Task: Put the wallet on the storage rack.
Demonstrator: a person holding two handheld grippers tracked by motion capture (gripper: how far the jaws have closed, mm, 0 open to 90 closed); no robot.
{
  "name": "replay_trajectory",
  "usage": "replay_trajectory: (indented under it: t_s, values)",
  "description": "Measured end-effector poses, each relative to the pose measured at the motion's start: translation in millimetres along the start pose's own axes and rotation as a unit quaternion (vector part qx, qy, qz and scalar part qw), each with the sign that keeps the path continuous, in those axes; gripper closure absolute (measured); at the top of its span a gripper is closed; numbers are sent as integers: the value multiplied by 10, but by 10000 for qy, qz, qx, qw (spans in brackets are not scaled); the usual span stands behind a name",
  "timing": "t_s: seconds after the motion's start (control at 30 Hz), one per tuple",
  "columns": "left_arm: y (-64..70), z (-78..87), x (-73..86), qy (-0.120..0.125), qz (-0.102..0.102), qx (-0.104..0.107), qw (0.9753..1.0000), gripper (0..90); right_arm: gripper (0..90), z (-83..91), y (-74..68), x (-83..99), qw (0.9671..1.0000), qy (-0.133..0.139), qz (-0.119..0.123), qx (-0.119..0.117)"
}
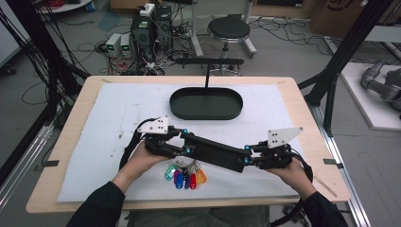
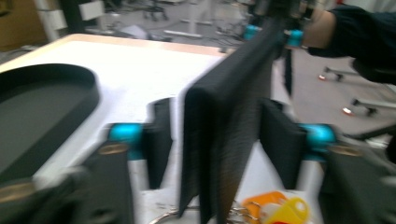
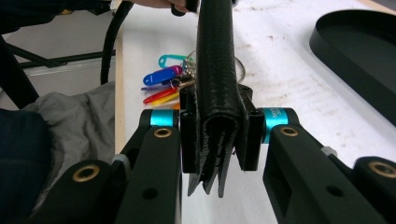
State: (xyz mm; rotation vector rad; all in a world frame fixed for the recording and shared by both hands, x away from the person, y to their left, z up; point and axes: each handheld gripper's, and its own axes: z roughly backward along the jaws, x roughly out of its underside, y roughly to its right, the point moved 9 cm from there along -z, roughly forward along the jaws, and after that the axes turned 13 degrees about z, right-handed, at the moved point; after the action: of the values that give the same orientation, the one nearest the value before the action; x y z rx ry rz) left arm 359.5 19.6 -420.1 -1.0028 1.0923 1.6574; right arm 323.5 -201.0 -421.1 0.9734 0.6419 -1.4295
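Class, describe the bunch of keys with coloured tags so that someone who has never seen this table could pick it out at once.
Start at the white mat covering the wooden table, then look along its near edge, just below the long black wallet held between the left gripper and the right gripper. The bunch of keys lies there, a fan of bright plastic tags, the sole colourful thing among black items.

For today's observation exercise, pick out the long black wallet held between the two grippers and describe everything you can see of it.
The wallet is long, flat and black, with a grained, leather-like surface. It is folded shut; the right gripper view shows several layered edges at its end. It hangs above the white mat, sloping down toward the person's right. The right gripper is clamped on one end. At the other end the left gripper has its pads either side, with gaps showing. A bunch of coloured key tags lies just beneath it.
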Motion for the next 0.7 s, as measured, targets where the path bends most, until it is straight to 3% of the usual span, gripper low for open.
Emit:
replay_trajectory:
  t_s: [0.1, 0.17, 0.27, 0.43, 0.47, 0.63, 0.67, 0.7]
  values:
    - [6, 55, -24, 186, 116, 114, 9997, 684, 750, -4, 34, -30, 9999, 51, -8, 123]
    - [27, 75, -43, 373, 160, 127, 9991, 722, 740, 7, 72, -54, 9995, 197, -119, 204]
    - [74, 86, -65, 576, 193, 131, 9981, 745, 636, 33, 185, -69, 9963, 445, -502, 538]
    - [95, 110, -84, 680, 93, 70, 9976, 748, 546, 65, 255, -68, 9926, 591, -747, 755]
    - [94, 118, -88, 710, 80, 52, 9974, 748, 542, 68, 276, -67, 9912, 639, -845, 796]
    - [107, 151, -123, 947, 117, 165, 9953, 749, 532, 6, 284, -52, 9918, 589, -872, 728]
    - [114, 156, -132, 982, 107, 171, 9950, 749, 628, -22, 279, -60, 9925, 592, -803, 712]
    - [111, 164, -137, 1003, 113, 144, 9948, 749, 628, -22, 279, -60, 9925, 592, -803, 712]
